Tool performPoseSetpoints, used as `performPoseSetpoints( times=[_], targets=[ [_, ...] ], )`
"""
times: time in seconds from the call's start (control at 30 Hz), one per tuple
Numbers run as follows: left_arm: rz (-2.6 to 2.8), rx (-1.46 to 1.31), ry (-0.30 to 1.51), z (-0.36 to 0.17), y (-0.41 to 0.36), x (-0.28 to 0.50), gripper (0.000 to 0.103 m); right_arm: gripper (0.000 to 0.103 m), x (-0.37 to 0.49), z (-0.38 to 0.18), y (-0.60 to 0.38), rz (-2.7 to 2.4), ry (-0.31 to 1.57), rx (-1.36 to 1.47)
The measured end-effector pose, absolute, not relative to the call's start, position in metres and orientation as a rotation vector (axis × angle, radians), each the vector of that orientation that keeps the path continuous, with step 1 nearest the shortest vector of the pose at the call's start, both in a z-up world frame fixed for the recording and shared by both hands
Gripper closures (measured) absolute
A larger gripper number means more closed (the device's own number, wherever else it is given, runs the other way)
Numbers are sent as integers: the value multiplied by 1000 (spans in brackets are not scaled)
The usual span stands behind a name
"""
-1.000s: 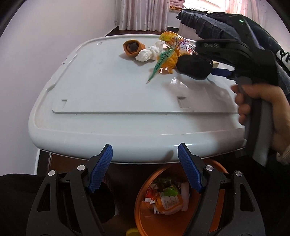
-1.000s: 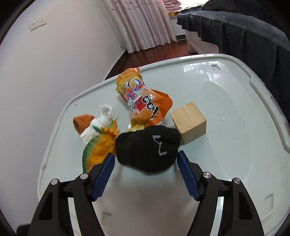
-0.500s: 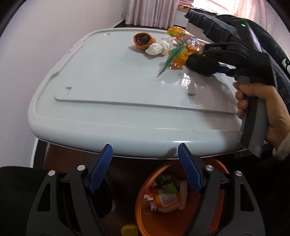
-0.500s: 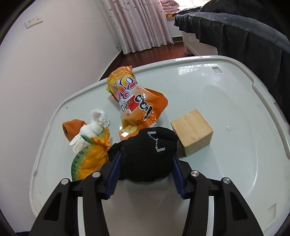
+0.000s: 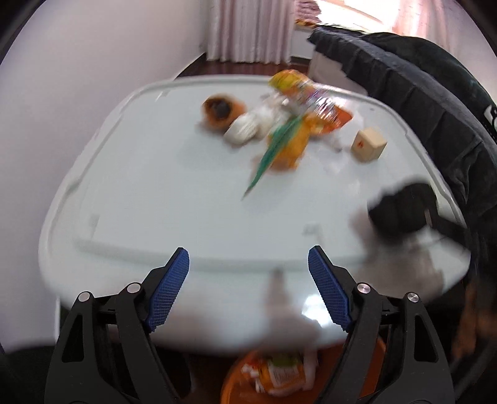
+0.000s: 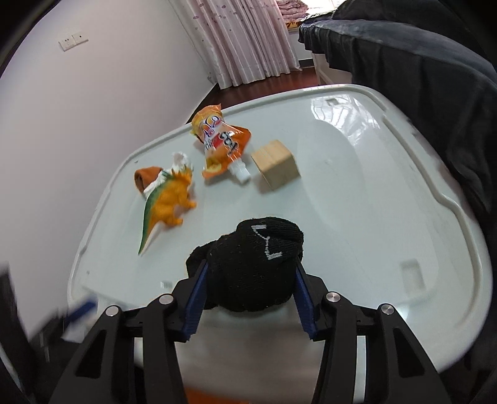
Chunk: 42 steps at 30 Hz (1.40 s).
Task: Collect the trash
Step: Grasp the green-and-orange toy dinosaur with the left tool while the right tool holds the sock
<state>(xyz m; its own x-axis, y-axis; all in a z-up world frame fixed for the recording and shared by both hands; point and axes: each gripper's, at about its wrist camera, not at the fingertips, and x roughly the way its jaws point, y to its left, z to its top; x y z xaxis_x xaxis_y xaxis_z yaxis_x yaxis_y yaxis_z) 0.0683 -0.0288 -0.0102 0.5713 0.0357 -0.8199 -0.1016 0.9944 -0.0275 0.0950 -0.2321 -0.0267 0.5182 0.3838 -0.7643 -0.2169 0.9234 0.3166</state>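
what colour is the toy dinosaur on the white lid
Orange body with a green back and tail; the toy dinosaur shows best in the right wrist view.

I see bright window daylight, shiny glare on the white lid (image 6: pixel 357 192), left view blurry, edges bent round and dark.

Setting: private home, likely bedroom or living room
- Pink floor-length curtains (image 6: pixel 248 43) along far wall; daylight behind
- Folded pink bedding (image 6: pixel 295 15) stacked near window
- Dark reddish wood floor (image 6: pixel 267 85)
- White wall switch plate (image 6: pixel 73 40) on plain white wall
- White plastic table (image 6: pixel 357 199) with raised rim as work surface
- Household clutter on top: toy dinosaur (image 6: pixel 169 202), snack bag (image 6: pixel 217 140), wooden block (image 6: pixel 276 163)
- Orange waste bin (image 5: pixel 279 376) with wrappers on floor below table edge
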Motion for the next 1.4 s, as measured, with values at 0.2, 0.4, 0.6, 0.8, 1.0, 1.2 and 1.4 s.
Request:
performPoseSetpoints(
  times=[0.2,0.4,0.6,0.8,1.0,1.2,1.4],
  targets=[
    [35,66,889,-5,-52,133,26,53,90,-28,-245,350,958,229],
    [-10,102,900,-18,-58,182,27,53,94,-27,-247,348,952,248],
    [-31,119,921,-36,-64,196,56,53,98,-31,-247,336,967,260],
    [-21,44,916,-35,-55,192,57,53,95,-31,-241,331,955,207],
    [-13,-1,889,-16,-54,163,57,53,91,-24,-240,335,917,188],
    [39,6,885,7,-57,120,57,53,81,-19,-240,356,906,186],
    [49,19,898,12,-60,68,57,53,48,-18,-243,387,895,164]
  ],
)
